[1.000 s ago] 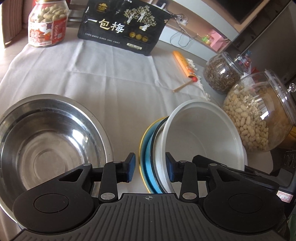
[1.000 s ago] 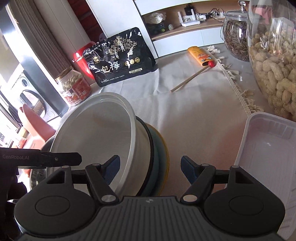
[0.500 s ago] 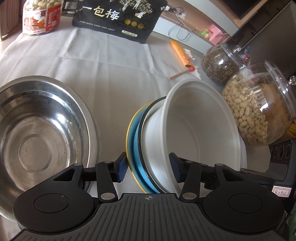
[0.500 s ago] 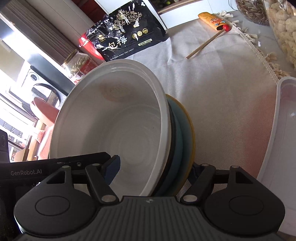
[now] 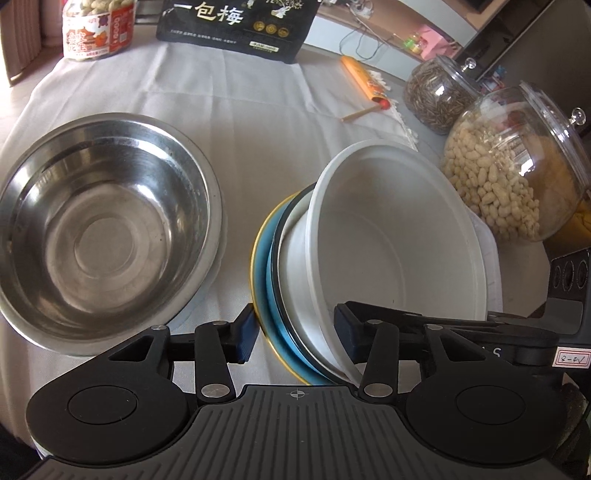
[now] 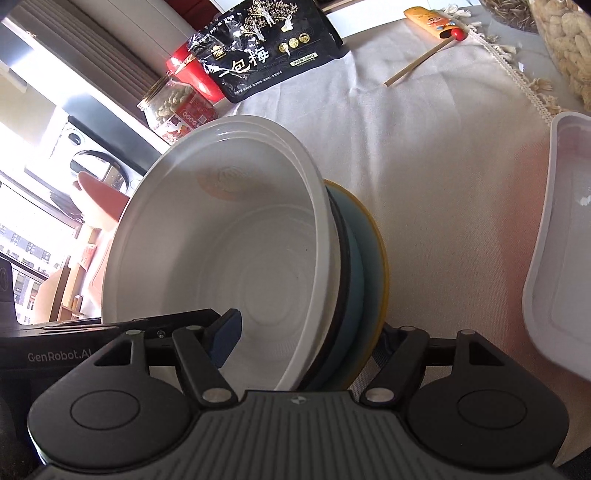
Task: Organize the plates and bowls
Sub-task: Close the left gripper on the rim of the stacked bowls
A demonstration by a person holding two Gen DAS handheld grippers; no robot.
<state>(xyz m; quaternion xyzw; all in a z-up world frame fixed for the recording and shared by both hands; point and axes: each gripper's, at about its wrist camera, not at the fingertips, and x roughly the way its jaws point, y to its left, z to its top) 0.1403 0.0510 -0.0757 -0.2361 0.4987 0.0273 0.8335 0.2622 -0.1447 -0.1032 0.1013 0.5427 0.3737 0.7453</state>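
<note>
Left wrist view first: the left hand-held gripper straddles the near edge of a tilted stack, a white bowl nested on a blue plate with a yellow rim. Its jaws are closing right now, the stack's edge between them, one pad inside the bowl and the other just outside the plate rim. I can't see either pad really pressing. Left of the stack, close by, a steel bowl sits upright on the cloth-covered desk. A jar of peanuts and a jar of seeds stand to the right, a black snack bag at the back.

Right wrist view: the right hand-held gripper has its jaws apart around the same stack, white bowl and blue plate, with the left pad inside the bowl. The other pad is hidden behind the plate, so can't tell if it's actually clamped. A clear plastic tray lies on the desk at right, apart from the stack.
</note>
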